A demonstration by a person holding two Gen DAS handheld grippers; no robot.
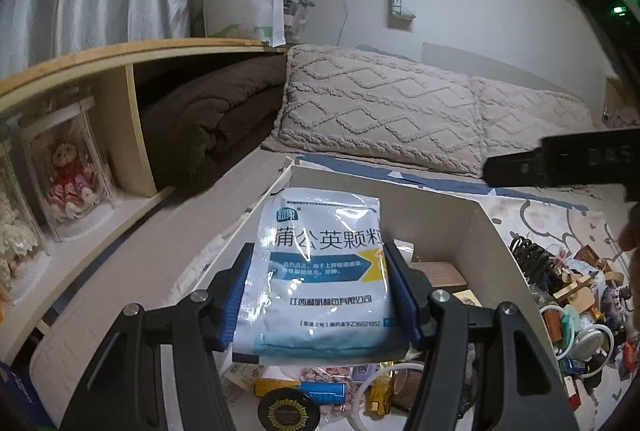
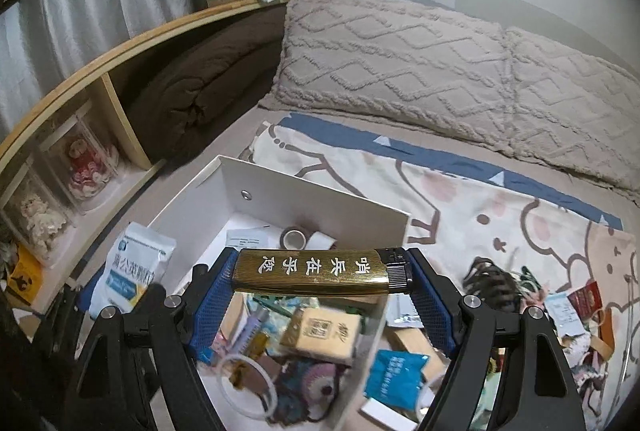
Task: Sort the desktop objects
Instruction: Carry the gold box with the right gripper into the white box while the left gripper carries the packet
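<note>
The left gripper [image 1: 320, 291] clamps a white medicine sachet [image 1: 320, 271] upright above the white box [image 2: 320, 199]; the right gripper [image 2: 320, 291] holds a gold lighter [image 2: 312, 273] crosswise between its fingers [image 2: 428, 311], over the same box on the bed.

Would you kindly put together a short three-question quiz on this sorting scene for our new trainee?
1. True or false: the left gripper is shut on the white medicine sachet.
2. What does the right gripper hold?
A. a roll of tape
B. the gold lighter
C. a hair clip
3. Fill in: both grippers hang above the white ____, which already holds mixed small items.

Key
1. True: its blue pads press the sachet's two side edges.
2. B: gripped end to end, lying crosswise.
3. box
</note>
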